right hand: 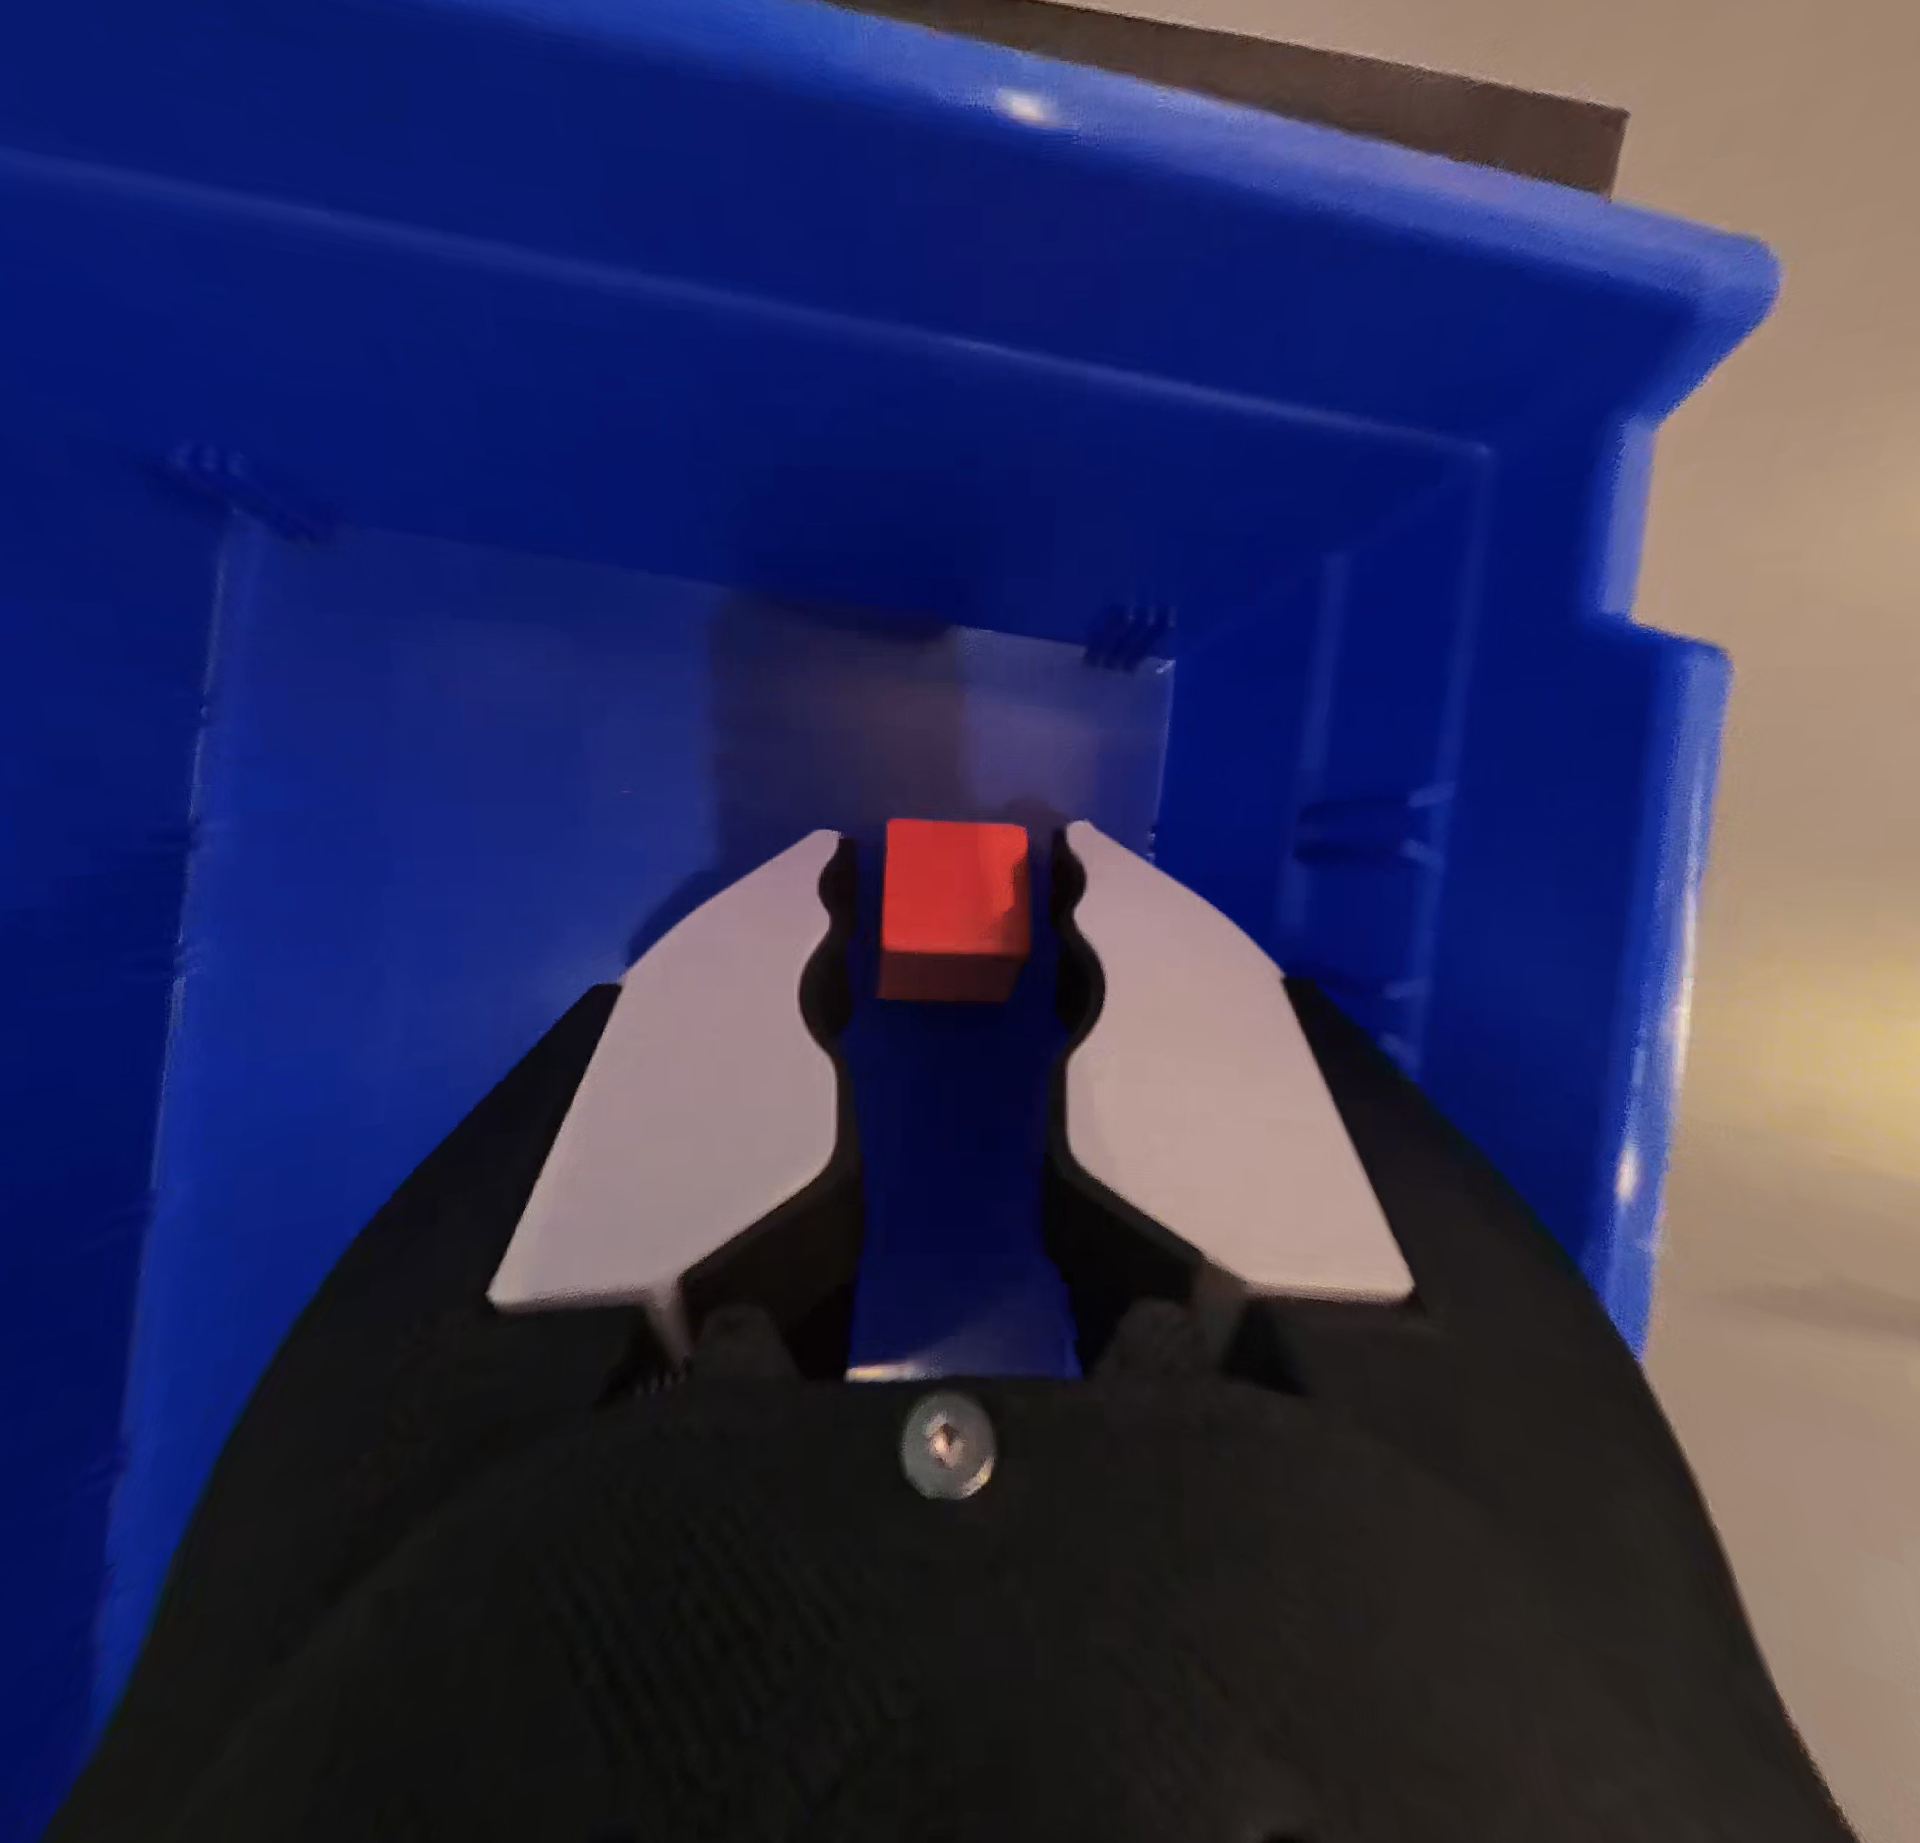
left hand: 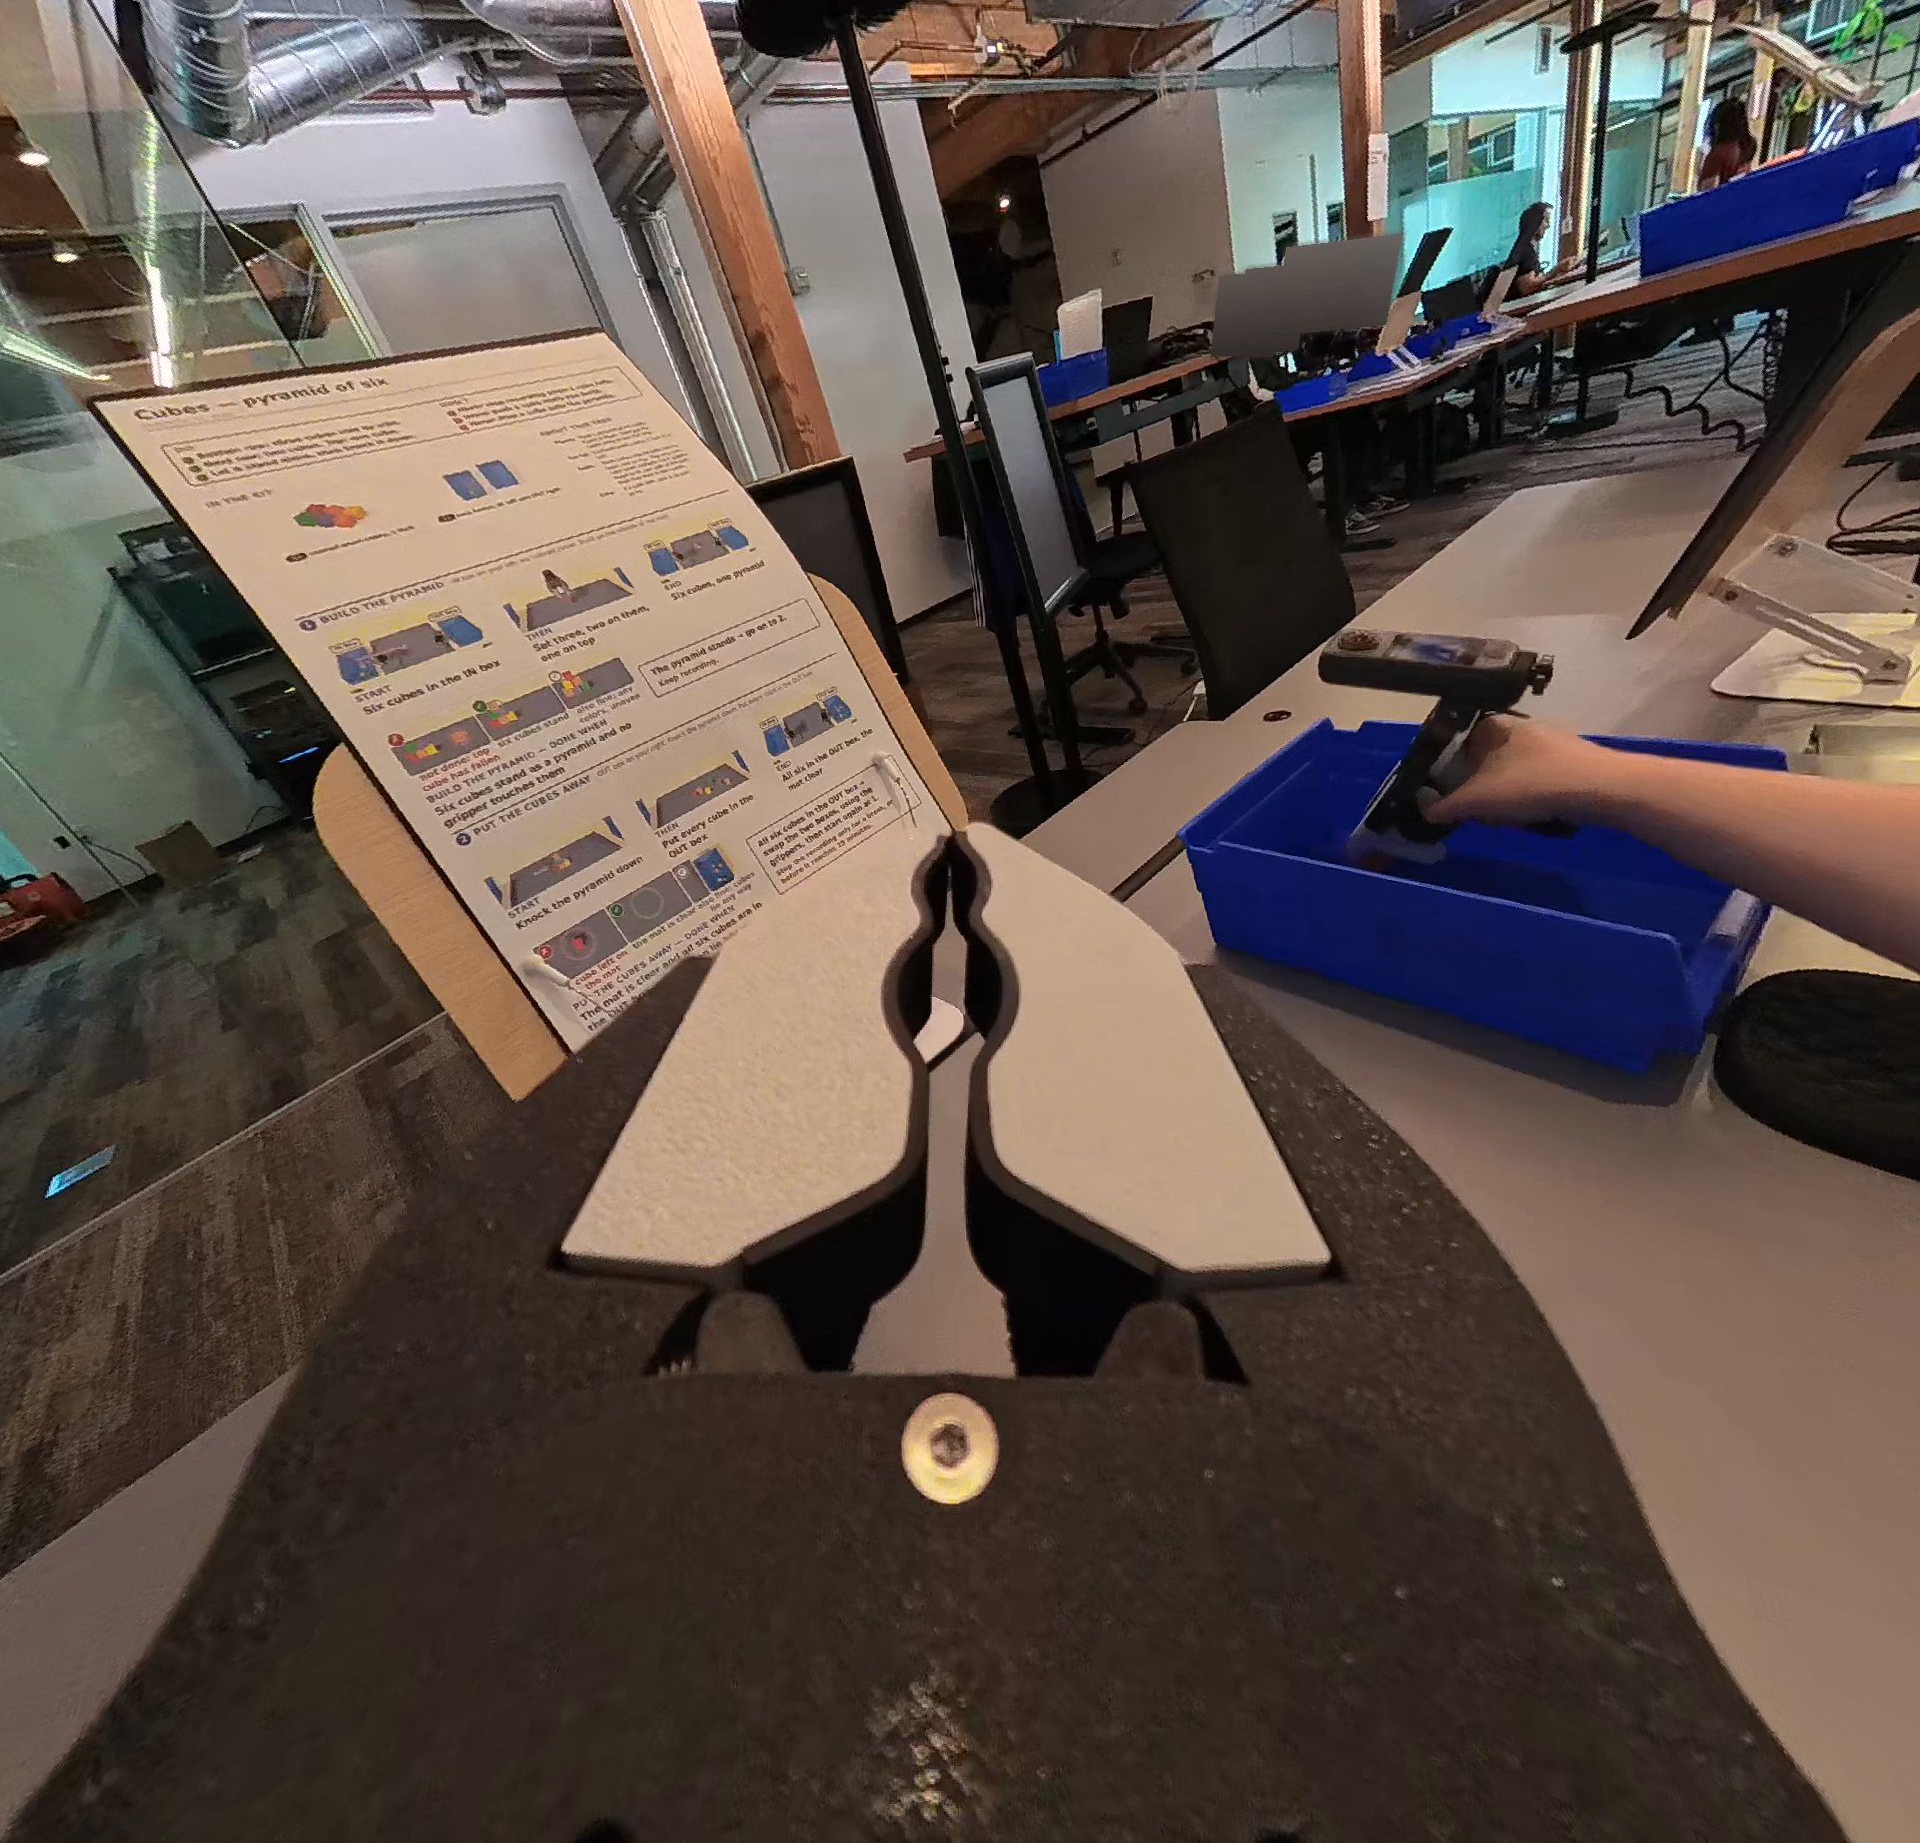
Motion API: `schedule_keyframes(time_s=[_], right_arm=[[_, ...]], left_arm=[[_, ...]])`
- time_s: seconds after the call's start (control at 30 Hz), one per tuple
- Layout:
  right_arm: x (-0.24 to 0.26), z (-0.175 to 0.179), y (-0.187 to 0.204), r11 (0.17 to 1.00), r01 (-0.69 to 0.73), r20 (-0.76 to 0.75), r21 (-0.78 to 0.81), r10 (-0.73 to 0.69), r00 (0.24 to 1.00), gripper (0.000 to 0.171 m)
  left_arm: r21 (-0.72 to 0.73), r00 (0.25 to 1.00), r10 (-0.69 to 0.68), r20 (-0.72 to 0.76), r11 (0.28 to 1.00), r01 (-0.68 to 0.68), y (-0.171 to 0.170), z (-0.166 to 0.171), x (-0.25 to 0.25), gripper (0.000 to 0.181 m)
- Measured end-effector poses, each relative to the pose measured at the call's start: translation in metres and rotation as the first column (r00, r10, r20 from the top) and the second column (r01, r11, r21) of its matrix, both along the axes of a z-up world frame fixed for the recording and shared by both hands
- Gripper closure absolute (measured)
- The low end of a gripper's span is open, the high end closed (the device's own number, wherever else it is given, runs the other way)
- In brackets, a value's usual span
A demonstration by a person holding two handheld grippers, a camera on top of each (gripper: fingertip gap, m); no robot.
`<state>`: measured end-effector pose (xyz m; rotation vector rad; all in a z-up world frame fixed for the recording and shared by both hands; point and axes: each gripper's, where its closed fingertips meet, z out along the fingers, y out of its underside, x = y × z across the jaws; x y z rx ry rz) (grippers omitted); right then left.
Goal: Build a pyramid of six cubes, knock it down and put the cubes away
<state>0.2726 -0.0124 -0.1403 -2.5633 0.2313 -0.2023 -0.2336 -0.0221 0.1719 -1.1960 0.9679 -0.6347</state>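
The left gripper (left hand: 953,858) hung closed and empty above the desk (left hand: 1558,1326), its tips all but touching, probably parked clear of the work while the other side was busy. Past it, an instruction sheet (left hand: 499,650) leaned on a wooden stand. To its right the person's hand (left hand: 1507,775) tilted the right gripper (right hand: 954,837) down into a blue bin (right hand: 935,339). That gripper sat partly open around a red cube (right hand: 951,905), the fingers close on either side; whether they pressed it could not be told. The cube lay low in the bin, near the floor. Judging by that, the cube was being either fetched for building or put away. No other cubes showed in the bin, though much of it was hidden. A black pad (left hand: 1829,1066) lay just beyond the bin.
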Motion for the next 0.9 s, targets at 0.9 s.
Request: schedule_keyframes(time_s=[0.9], right_arm=[[-0.244, -0.012, 0.084, 0.387, -0.833, -0.007, -0.396, 0.906, 0.424, 0.126]], left_arm=[[0.013, 0.997, -0.024, -0.072, 1.000, 0.025, -0.007, -0.007, 0.002, 0.181]])
